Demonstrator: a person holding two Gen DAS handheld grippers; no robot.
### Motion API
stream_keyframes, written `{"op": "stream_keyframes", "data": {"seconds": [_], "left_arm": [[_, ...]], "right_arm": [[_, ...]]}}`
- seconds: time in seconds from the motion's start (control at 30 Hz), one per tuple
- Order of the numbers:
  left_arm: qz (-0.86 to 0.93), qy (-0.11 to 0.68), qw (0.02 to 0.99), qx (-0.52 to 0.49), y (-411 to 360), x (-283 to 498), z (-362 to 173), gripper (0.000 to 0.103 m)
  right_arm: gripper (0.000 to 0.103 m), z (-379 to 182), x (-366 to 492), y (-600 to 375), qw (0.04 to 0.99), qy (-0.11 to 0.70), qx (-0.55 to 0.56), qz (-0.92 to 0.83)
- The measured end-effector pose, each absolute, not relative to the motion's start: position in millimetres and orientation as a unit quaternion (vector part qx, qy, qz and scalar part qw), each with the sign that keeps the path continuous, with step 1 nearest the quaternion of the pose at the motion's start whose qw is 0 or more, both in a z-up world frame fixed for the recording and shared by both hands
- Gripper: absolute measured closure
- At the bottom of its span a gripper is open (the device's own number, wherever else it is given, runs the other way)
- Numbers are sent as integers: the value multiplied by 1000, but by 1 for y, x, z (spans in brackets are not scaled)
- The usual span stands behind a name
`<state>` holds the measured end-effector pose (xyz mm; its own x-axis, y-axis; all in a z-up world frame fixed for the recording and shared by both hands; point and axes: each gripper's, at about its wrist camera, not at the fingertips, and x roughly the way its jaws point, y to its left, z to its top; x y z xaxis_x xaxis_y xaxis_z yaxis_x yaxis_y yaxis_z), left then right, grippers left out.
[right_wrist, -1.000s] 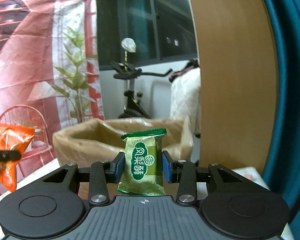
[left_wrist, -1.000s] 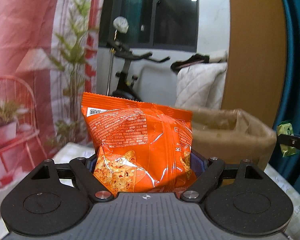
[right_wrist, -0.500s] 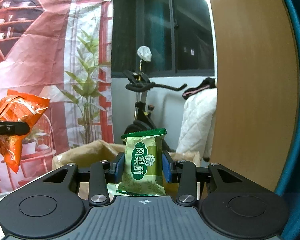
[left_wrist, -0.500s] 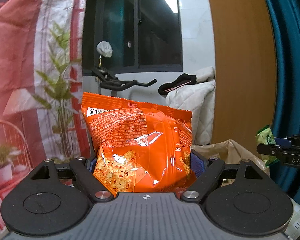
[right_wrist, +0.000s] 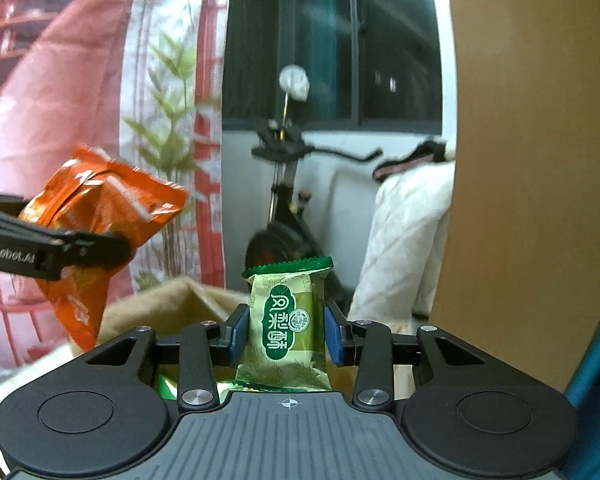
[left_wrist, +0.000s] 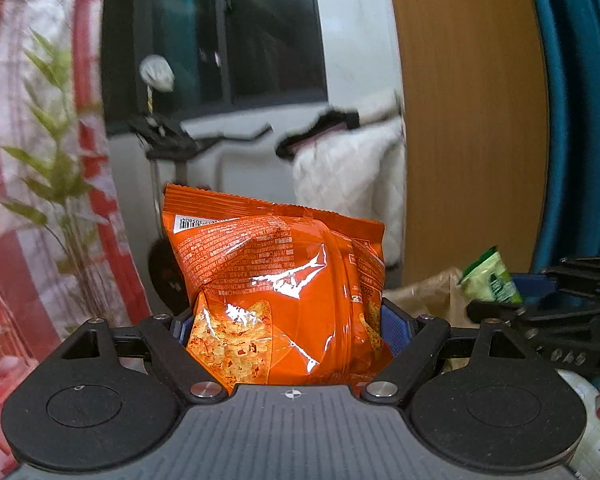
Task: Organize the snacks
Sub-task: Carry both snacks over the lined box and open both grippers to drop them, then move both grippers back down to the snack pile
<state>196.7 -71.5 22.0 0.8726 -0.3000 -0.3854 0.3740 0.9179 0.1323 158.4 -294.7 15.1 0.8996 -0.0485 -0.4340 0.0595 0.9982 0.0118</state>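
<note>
left hand-held gripper: clamped on orange chip bag, bag upright
right hand-held gripper: clamped on green pastry packet, upright
brown paper bag: open mouth just ahead and below both; right one looks nearer

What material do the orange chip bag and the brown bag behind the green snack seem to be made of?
Orange chip bag: glossy plastic film, judging by its bright glare patches and sharp crinkles. Brown bag: probably matte kraft paper; it has a dull tan surface and a stiffly folded rim, though blur leaves this uncertain.
</note>
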Motion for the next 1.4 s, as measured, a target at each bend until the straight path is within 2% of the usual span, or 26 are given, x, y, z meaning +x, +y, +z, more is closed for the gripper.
{"op": "stream_keyframes", "data": {"seconds": [0.2, 0.23, 0.3, 0.5, 0.6, 0.8, 1.1, 1.4], "left_arm": [[-196, 252, 942, 101, -80, 228, -10, 14], [-199, 258, 940, 97, -80, 231, -14, 14], [-197, 268, 938, 96, -79, 236, -20, 14], [-205, 272, 937, 74, -63, 234, -19, 12], [-224, 282, 931, 53, -60, 238, -15, 4], [-228, 284, 931, 33, -55, 236, -17, 4], [-195, 209, 956, 74, -32, 175, -4, 7], [-173, 244, 953, 48, 21, 117, -35, 19]], "right_arm": [[65, -19, 180, -295, 959, 277, 36, -45], [63, -21, 180, -295, 958, 278, 39, -51], [49, -22, 176, -295, 959, 276, 41, -52], [49, -16, 160, -297, 963, 262, 39, -52], [49, -11, 158, -296, 964, 259, 42, -48], [50, -3, 147, -282, 966, 253, 33, -35], [50, 14, 107, -272, 973, 229, 31, -13], [50, -14, 47, -266, 972, 225, 61, -13]]}}
